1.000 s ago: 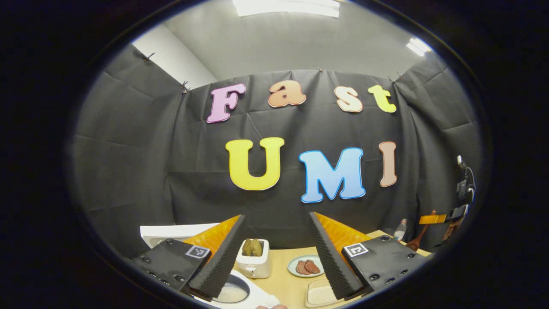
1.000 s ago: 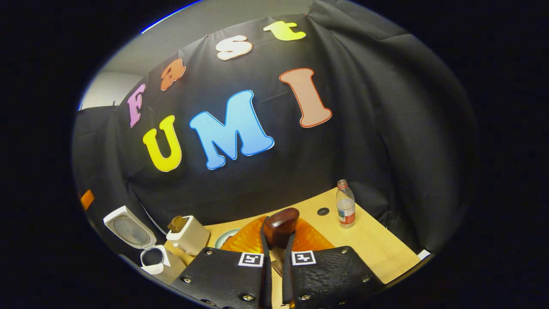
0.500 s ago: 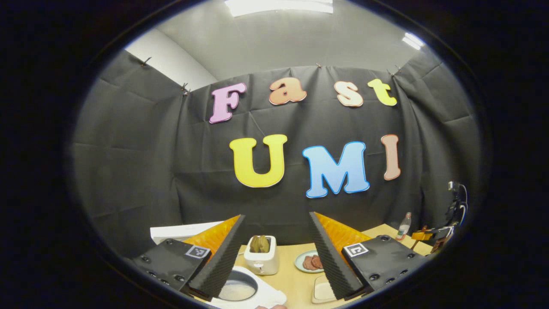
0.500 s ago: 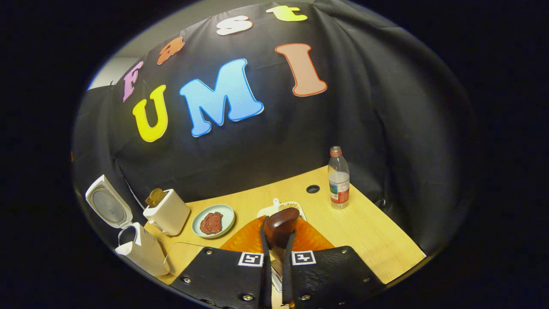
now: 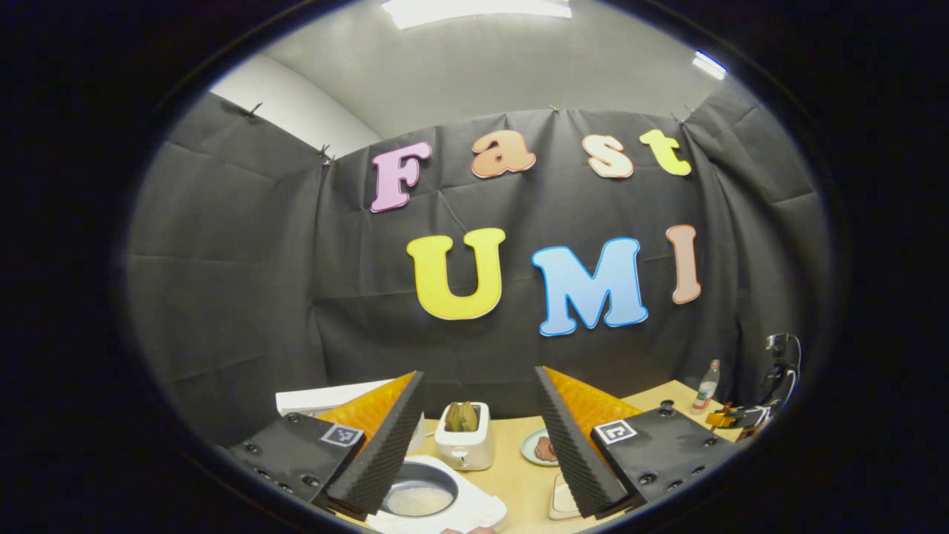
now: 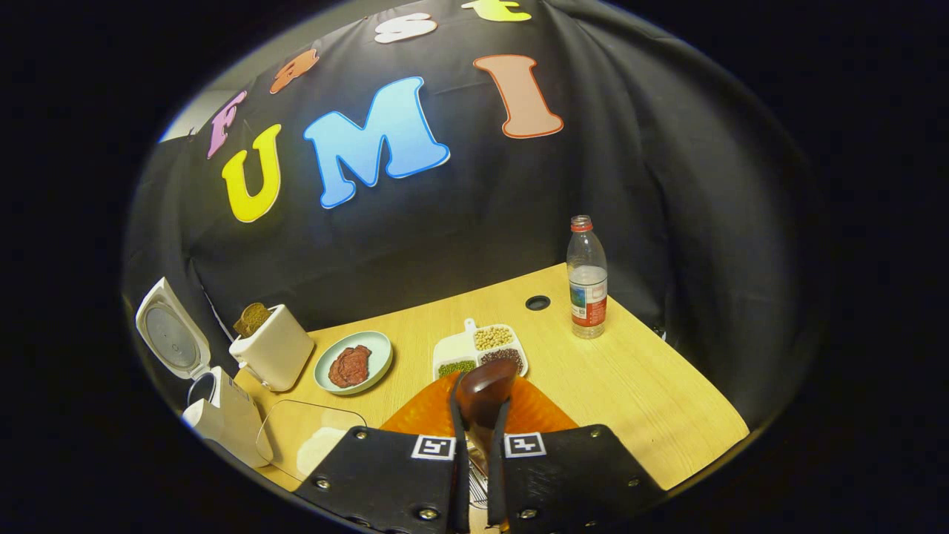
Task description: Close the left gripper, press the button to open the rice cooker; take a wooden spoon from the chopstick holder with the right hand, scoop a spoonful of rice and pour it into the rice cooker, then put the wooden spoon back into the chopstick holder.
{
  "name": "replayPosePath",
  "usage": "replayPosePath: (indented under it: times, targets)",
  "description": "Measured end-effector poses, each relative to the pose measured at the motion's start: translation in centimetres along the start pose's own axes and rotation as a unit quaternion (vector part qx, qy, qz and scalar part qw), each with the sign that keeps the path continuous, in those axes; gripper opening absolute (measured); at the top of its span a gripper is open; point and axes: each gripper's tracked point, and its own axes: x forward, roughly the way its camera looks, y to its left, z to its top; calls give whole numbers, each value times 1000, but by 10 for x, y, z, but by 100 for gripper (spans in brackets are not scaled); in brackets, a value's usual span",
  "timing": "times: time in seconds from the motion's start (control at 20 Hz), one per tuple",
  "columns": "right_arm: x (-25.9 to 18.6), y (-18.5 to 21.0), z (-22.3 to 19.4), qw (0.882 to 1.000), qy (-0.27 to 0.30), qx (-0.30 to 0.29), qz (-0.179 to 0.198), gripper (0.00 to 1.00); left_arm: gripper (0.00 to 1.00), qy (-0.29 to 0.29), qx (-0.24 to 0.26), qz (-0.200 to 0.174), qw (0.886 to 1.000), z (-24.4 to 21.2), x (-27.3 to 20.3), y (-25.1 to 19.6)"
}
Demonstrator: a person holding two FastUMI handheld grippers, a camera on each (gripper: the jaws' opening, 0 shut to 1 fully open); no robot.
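— What's the right hand-held gripper (image 6: 478, 415) got?

— A wooden spoon (image 6: 485, 391). Both fingers are pressed together on the handle, and the dark bowl of the spoon sticks up just past the fingertips, above the counter (image 6: 652, 400).

— And the left hand-held gripper (image 5: 478, 437)?

— Spread wide, nothing between the fingers. It hangs over the rice cooker (image 5: 437, 504), which stands open; in the left gripper view there's pale rice (image 5: 411, 501) lying in the pot.

— Can you see the cooker from the other side?

— Yes, in the right gripper view it sits at the far left edge of the counter (image 6: 222, 419) with its lid (image 6: 167, 337) tipped up and back.

— What's beside it?

— A white toaster (image 6: 270, 356) with a slice of bread poking out of the top. Next along is a pale green plate (image 6: 354, 361) with a reddish slab of meat on it. In front of those lies a clear flat tray (image 6: 311, 441) with a white heap of something in it, maybe rice, I can't say for sure.

— Anything straight ahead of the spoon?

— A white divided dish (image 6: 480, 350), just past the spoon's bowl: yellowish beans in one part, green in another, dark in a third. Farther back there's a round hole in the counter, and near the right rear corner a plastic water bottle (image 6: 587, 278) stands upright.

— The chopstick holder?

— Hidden, or too low to make out; there's something metal between the right fingers below the spoon, but I can't tell what it is
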Motion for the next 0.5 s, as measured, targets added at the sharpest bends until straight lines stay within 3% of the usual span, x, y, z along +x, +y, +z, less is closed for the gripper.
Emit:
replayPosePath:
  times: [0.1, 0.25, 0.35, 0.4, 0.5]
  targets:
    - [2, -2, -8, 1000, 9, 14, 7, 12, 100, -2, -2, -3, 1000, 2, 0, -3]
    - [-2, -14, -12, 1000, 19, 16, -7, 27, 100, -8, 2, -10, 1000, 6, 2, -9]
    - [-11, -27, 5, 1000, 2, 8, -26, 51, 100, -8, -1, -18, 1000, 5, 6, -13]
    - [-14, -35, 14, 999, -8, 6, -38, 69, 100, -8, -5, -21, 1000, 4, 7, -16]
    - [-28, -46, 36, 998, -35, -2, -56, 90, 100, -11, -12, -28, 999, 5, 9, -20]
